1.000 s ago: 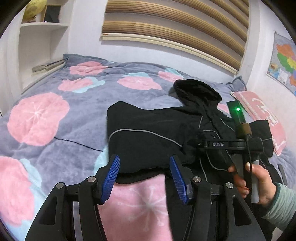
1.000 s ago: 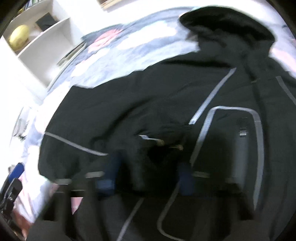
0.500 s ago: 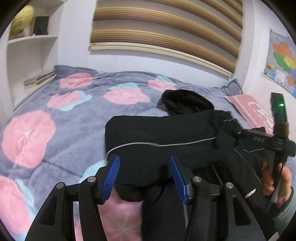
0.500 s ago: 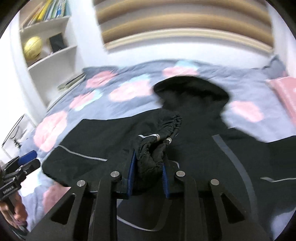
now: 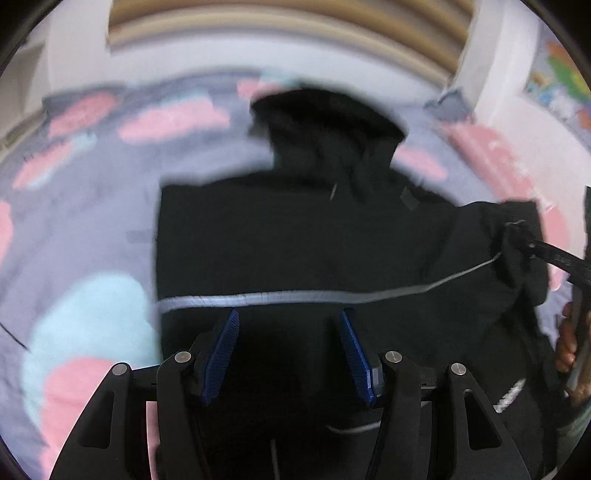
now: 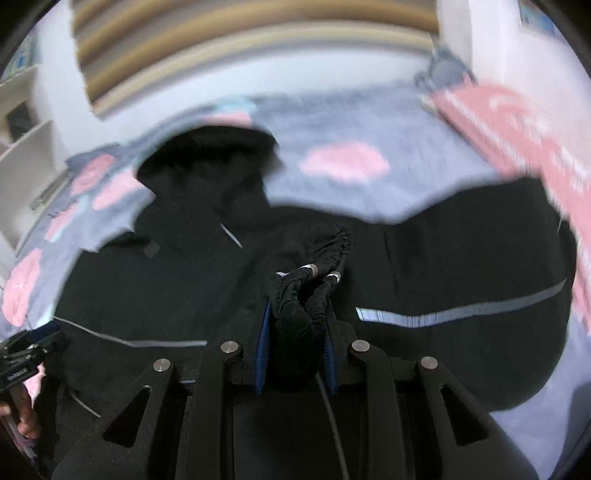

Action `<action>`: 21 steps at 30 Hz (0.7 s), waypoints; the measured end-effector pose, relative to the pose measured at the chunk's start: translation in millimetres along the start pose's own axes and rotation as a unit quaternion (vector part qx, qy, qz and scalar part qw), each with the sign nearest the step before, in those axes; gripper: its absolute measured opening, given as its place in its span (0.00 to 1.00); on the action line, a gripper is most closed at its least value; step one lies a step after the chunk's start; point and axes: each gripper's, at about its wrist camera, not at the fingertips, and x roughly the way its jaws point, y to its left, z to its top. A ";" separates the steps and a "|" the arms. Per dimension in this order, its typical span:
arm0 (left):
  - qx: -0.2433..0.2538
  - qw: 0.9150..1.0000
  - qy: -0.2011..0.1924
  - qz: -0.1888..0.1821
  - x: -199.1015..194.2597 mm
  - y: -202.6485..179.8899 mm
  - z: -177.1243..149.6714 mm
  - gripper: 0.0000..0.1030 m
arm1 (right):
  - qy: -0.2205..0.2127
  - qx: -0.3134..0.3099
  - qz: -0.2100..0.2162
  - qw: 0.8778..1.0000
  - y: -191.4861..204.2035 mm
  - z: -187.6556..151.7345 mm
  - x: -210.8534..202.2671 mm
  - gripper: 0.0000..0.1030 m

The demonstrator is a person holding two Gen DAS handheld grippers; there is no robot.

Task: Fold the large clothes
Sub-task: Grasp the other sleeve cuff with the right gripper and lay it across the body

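Observation:
A black hooded jacket (image 5: 295,240) with grey reflective stripes lies spread on the bed, hood (image 5: 325,118) towards the wall. My left gripper (image 5: 289,350) hovers open over the jacket's lower body, and nothing is pinched between its blue pads. In the right wrist view my right gripper (image 6: 295,332) is shut on the gathered sleeve cuff (image 6: 325,254), held above the jacket's chest (image 6: 166,288). The left wrist view shows that sleeve stretched to the right, with its cuff (image 5: 517,236) in the right gripper and a hand (image 5: 567,350) behind it. Both views are motion-blurred.
The bed has a grey bedspread (image 5: 92,221) with pink and pale blue flowers. A pink pillow (image 6: 517,122) lies at the right by the wall. A striped headboard (image 5: 295,22) runs behind, white shelves (image 6: 26,140) stand at the left, and a map (image 5: 561,85) hangs at the right.
The right gripper has shut on the sleeve cuff, lifted it and carried it rightwards across the jacket. The left gripper has moved forward from the hem to over the jacket's body, still open.

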 end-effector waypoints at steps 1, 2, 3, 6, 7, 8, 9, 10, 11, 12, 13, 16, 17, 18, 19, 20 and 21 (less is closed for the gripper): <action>-0.001 1.000 0.008 0.007 8.3 -0.5 -2.3 0.56 | 0.016 0.008 -0.001 1.000 -8.8 -8.5 12.5 0.27; 0.001 1.000 0.013 0.012 17.8 -0.2 -6.1 0.56 | 0.029 0.016 0.002 0.999 -13.9 -14.3 22.5 0.28; 0.002 1.000 0.012 0.012 21.0 0.2 -7.8 0.56 | 0.040 0.024 0.003 0.999 -18.6 -20.0 31.1 0.30; -0.003 1.000 0.014 0.006 19.6 1.6 -5.0 0.56 | 0.047 0.047 0.013 0.998 -34.0 -28.8 39.1 0.44; -0.002 1.000 0.012 0.006 17.5 2.9 -5.1 0.56 | 0.048 0.051 0.008 0.998 -36.1 -26.6 35.4 0.48; -0.001 1.000 0.010 0.007 16.4 0.9 -5.2 0.56 | 0.046 0.054 0.000 0.998 -37.0 -23.9 29.6 0.53; 0.000 1.000 0.006 0.006 12.0 -0.2 -4.8 0.56 | 0.039 0.055 -0.003 0.998 -37.8 -20.6 22.1 0.53; -0.002 1.000 0.002 0.006 7.8 -1.0 -5.9 0.56 | 0.025 0.053 -0.002 0.998 -35.0 -16.6 9.2 0.53; -0.005 1.000 -0.004 0.002 1.3 -1.7 -4.9 0.56 | 0.006 0.048 0.004 0.999 -31.1 -12.2 -6.6 0.53; -0.010 1.000 -0.016 -0.009 -9.4 -3.7 -2.3 0.56 | -0.012 0.040 0.007 0.999 -26.8 -7.3 -19.6 0.54; -0.015 0.999 -0.026 -0.021 -18.4 -4.7 3.5 0.56 | -0.030 0.028 0.007 0.999 -20.8 -1.5 -31.8 0.56; -0.039 0.997 -0.037 -0.058 -37.3 -10.2 12.4 0.56 | -0.061 -0.007 0.012 0.998 4.5 8.2 -53.3 0.69; -0.055 0.995 -0.032 -0.075 -38.4 -12.1 14.7 0.56 | -0.061 -0.015 0.018 0.998 11.8 8.4 -52.5 0.70; -0.069 0.993 -0.028 -0.092 -35.2 -14.2 15.2 0.56 | -0.057 -0.023 0.021 0.998 18.9 6.9 -48.2 0.70; -0.069 0.993 -0.027 -0.093 -28.6 -18.2 14.6 0.56 | -0.044 -0.033 0.013 0.998 26.7 2.7 -37.1 0.70; -0.060 0.995 -0.024 -0.074 -19.0 -21.9 11.6 0.56 | -0.028 -0.040 0.002 0.999 31.9 -1.9 -23.6 0.70; -0.052 0.997 -0.019 -0.055 -10.0 -25.6 9.1 0.56 | -0.013 -0.042 -0.004 0.999 33.9 -6.4 -11.2 0.70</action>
